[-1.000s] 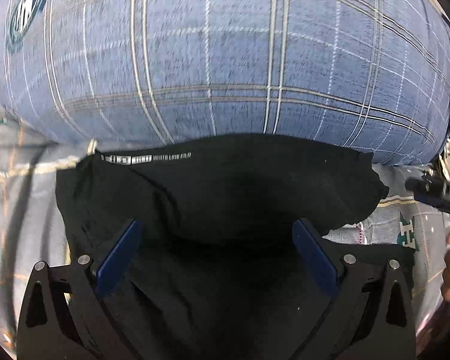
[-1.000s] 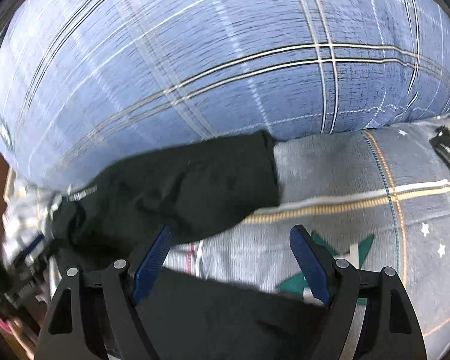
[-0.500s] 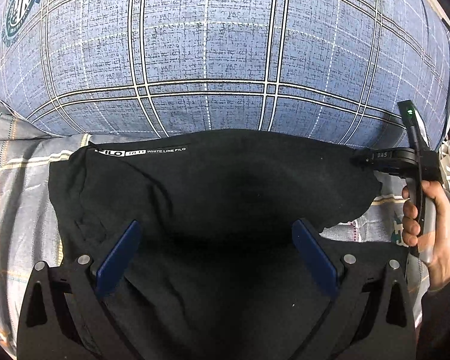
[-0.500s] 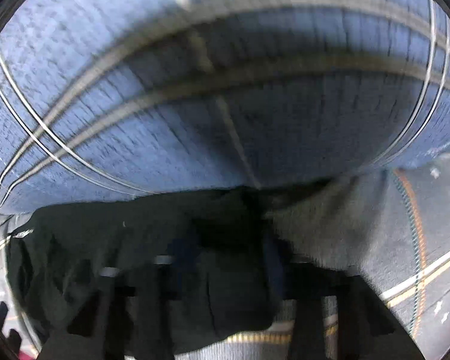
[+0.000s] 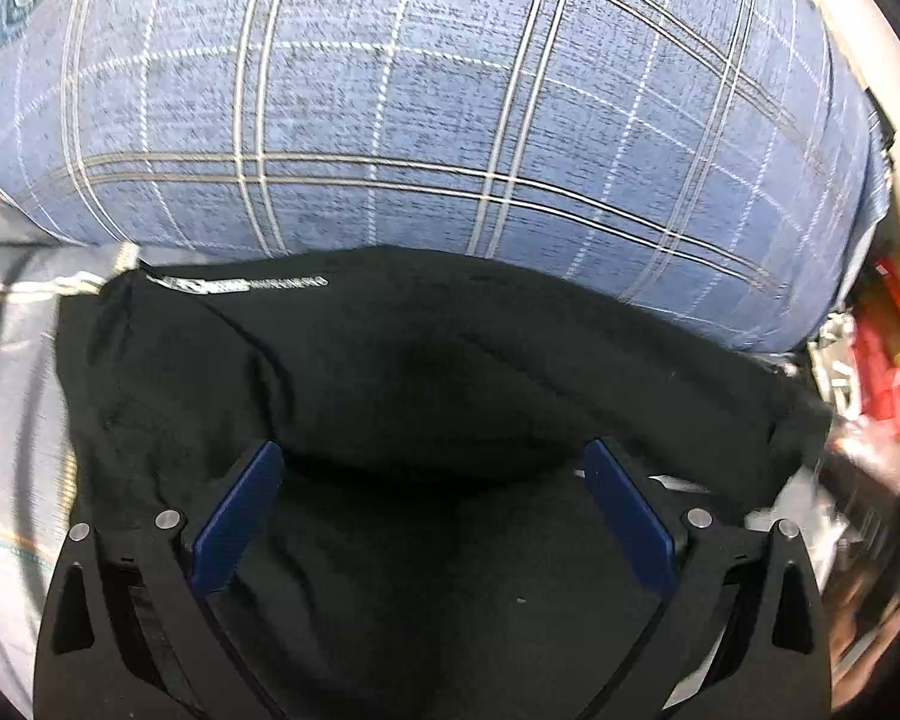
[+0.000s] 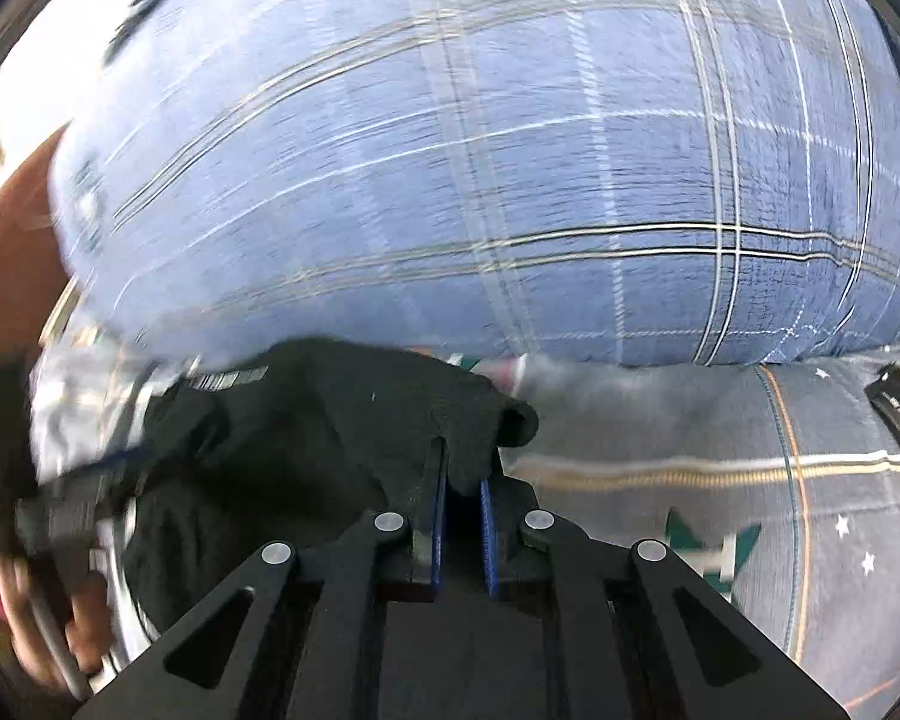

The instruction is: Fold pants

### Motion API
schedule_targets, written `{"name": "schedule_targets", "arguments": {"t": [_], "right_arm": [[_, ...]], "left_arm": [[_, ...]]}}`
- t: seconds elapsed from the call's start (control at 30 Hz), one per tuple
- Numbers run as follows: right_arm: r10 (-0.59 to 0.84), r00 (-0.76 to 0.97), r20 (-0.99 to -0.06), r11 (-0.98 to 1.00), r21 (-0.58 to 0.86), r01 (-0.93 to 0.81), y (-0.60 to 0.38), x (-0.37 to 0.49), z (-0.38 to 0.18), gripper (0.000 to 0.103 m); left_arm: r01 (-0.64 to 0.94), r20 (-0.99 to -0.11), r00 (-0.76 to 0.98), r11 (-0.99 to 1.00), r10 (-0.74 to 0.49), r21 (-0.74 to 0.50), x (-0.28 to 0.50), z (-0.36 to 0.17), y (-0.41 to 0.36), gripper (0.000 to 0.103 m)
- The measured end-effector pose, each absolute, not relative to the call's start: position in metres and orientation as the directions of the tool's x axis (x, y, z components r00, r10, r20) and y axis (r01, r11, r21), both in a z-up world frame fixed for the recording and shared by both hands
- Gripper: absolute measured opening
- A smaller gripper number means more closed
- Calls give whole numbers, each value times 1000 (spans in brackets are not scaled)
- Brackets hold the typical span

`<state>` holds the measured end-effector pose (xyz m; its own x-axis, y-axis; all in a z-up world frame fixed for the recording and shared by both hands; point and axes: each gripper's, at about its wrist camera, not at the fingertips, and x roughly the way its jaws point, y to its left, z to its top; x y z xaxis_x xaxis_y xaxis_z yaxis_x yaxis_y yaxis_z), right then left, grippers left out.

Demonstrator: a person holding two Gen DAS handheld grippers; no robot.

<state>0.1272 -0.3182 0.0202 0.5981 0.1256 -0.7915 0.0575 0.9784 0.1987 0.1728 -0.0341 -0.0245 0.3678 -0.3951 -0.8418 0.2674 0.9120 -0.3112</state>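
Note:
The black pants (image 5: 426,372) lie folded on the grey bedsheet (image 5: 12,420), their far edge against a blue plaid pillow (image 5: 438,120). A white printed label (image 5: 240,285) shows at their far left corner. My left gripper (image 5: 432,468) is open, its blue fingers (image 5: 234,516) spread wide just above the pants' near part. In the right wrist view the pants (image 6: 330,420) bunch to the left. My right gripper (image 6: 463,474) is shut on the pants' right edge, with black cloth pinched between the blue pads.
The plaid pillow (image 6: 480,168) fills the far side in both views. The grey bedsheet (image 6: 720,480) with gold stripes and stars extends right. Red and white clutter (image 5: 882,360) sits off the bed's right edge. The left gripper (image 6: 60,516) and the hand holding it show blurred at left.
My right gripper has closed on the right edge of the pants and drawn back a little. The left gripper stays open over the pants, shifted slightly.

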Motion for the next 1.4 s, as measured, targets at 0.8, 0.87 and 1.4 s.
{"name": "schedule_targets", "arguments": {"t": [0.8, 0.87, 1.4], "right_arm": [[206, 483, -851, 967, 102, -232, -261, 49, -15, 8], [207, 486, -849, 965, 96, -244, -258, 47, -13, 8], [114, 616, -779, 993, 113, -42, -326, 55, 11, 7]], "left_arm": [[85, -760, 220, 788, -612, -610, 199, -50, -66, 73], [56, -748, 205, 770, -632, -635, 204, -54, -62, 73], [41, -655, 354, 710, -668, -703, 157, -22, -49, 1]]}}
